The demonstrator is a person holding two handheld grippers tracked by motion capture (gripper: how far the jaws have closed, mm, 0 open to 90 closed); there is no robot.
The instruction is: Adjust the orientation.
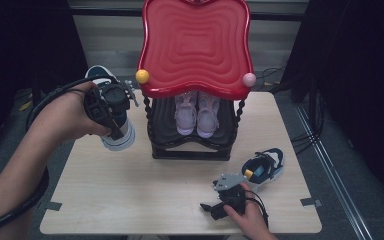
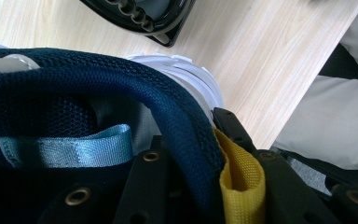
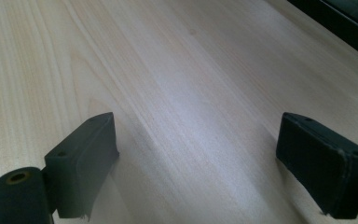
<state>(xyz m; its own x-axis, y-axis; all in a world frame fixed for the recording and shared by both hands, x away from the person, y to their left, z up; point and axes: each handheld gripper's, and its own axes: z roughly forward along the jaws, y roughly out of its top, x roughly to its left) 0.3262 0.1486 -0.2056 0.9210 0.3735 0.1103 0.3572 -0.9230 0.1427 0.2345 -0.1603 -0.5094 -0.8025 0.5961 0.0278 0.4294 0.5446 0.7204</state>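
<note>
Progress check, going view by view.

High view: the left hand-held gripper (image 1: 121, 112) is holding a navy sneaker (image 1: 114, 120) with a white sole up off the tabletop (image 1: 130, 200), just left of the black shoe rack (image 1: 190, 150) with the red wavy top (image 1: 196, 45). A pink pair of shoes (image 1: 196, 114) is already sitting on the rack's lower shelf. The matching second navy sneaker (image 1: 264, 169) is lying on the tabletop near the right edge, right beside the right hand-held gripper (image 1: 215, 207), which is resting low near the front edge.

Left gripper view: the jaws are pinching the sneaker's (image 2: 121, 93) padded navy collar close to its yellow heel loop (image 2: 242, 182), so the grip is looking solid. A light blue strap (image 2: 74, 151) is showing inside the shoe, and a corner of the rack (image 2: 154, 21) is sitting farther off on the wood.

Right gripper view: the right hand-held gripper's (image 3: 196, 154) jaws are standing wide apart over bare wood, holding nothing.

So my read: one pair is racked, the first navy shoe is in the air and probably heading for the rack, and its partner is waiting untouched. Roughly halfway, I'm guessing.
</note>
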